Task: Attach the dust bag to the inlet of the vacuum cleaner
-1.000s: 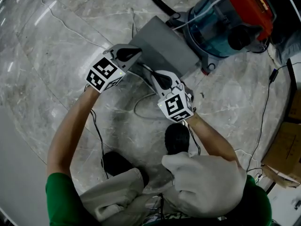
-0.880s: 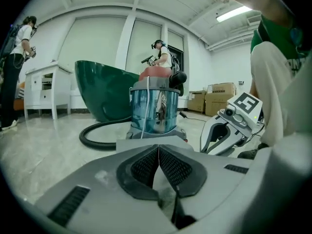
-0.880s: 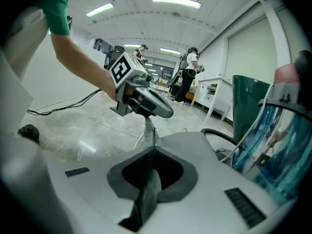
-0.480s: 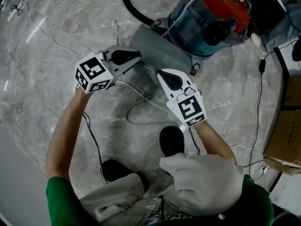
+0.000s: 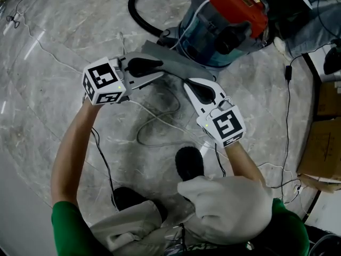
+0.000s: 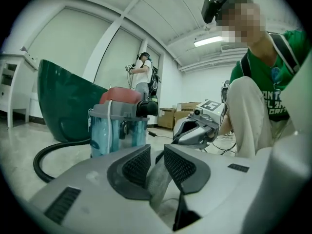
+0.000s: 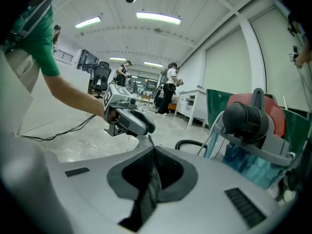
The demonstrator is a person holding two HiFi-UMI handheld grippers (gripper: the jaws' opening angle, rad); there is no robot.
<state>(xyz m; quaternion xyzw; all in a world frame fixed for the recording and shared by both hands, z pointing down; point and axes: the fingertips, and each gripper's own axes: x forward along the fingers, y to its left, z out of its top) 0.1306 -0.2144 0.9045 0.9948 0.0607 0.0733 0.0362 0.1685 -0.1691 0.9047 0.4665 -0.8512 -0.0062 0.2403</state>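
So the grey dust bag (image 5: pixel 160 56) is off the marble floor (image 5: pixel 58 41), hanging right in front of the vacuum cleaner (image 5: pixel 224 25), on its near side and not hooked onto it. Both grippers have it by the edge farthest from the vacuum cleaner. The left gripper (image 5: pixel 161 72) has its fingers (image 6: pixel 136 165) pinched on a fold of the grey fabric, and the right gripper (image 5: pixel 186 82) has its fingers (image 7: pixel 170 172) pressed tight on a thin strip of it. The black hose (image 5: pixel 139 9) loops out left of the vacuum cleaner, and a white cable (image 5: pixel 154 119) curls on the floor nearer the person.
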